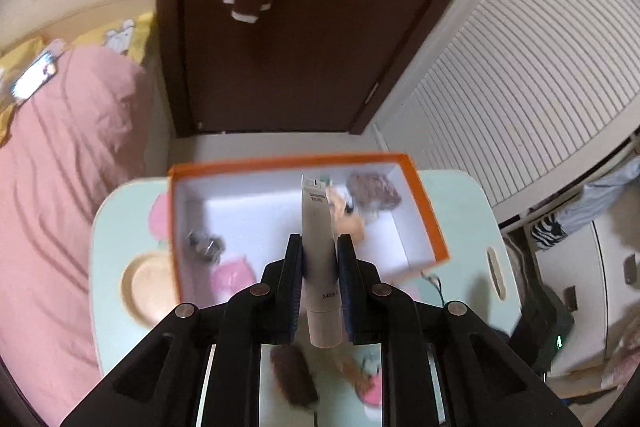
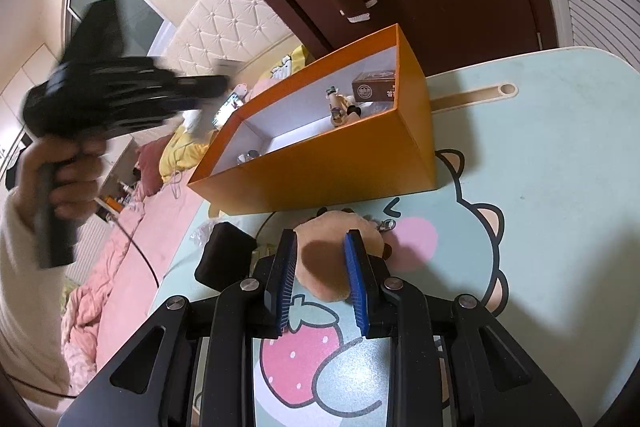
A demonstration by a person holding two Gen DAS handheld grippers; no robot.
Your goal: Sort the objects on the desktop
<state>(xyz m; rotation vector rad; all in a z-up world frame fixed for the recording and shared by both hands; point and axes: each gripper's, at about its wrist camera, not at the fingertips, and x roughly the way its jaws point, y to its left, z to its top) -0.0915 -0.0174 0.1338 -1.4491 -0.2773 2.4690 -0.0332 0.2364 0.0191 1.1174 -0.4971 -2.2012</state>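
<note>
My left gripper [image 1: 319,241] is shut on a white tube [image 1: 318,227] and holds it above the open orange box [image 1: 424,203]. Inside the box lie a brown packet [image 1: 374,191], a small figurine [image 1: 346,215] and a small metal object [image 1: 206,245]. My right gripper [image 2: 322,239] is low over the table, its jaws around a tan plush toy [image 2: 324,255] with a keyring; whether they press it is unclear. The box also shows in the right wrist view [image 2: 336,163], with the left gripper [image 2: 120,87] blurred high at the left.
The pale green table [image 2: 540,147] has a cartoon print and a slot handle [image 1: 495,275]. A black pouch [image 2: 224,259] lies left of my right gripper. A wooden round dish [image 1: 148,287] sits left of the box. A pink bed [image 1: 60,187] lies beside the table.
</note>
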